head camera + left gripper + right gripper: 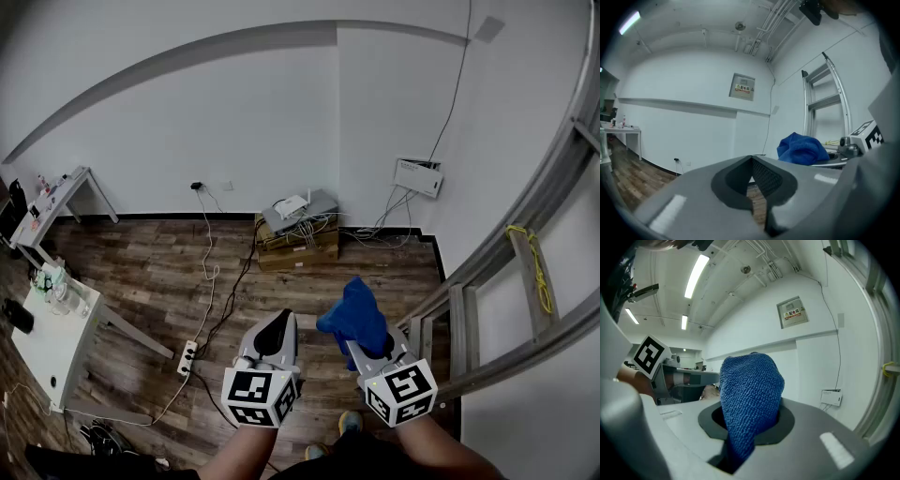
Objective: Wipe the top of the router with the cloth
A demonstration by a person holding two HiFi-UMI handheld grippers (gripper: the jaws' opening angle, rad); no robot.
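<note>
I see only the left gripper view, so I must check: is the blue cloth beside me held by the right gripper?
Observer: Yes, the right gripper view shows the right gripper shut on the cloth.
Operator: Where is the router?
Observer: In the head view the router sits on a grey device on a cardboard box at the far wall.
Operator: Does the cloth touch it?
Observer: No, the cloth is up in the air, well short of the box.
</note>
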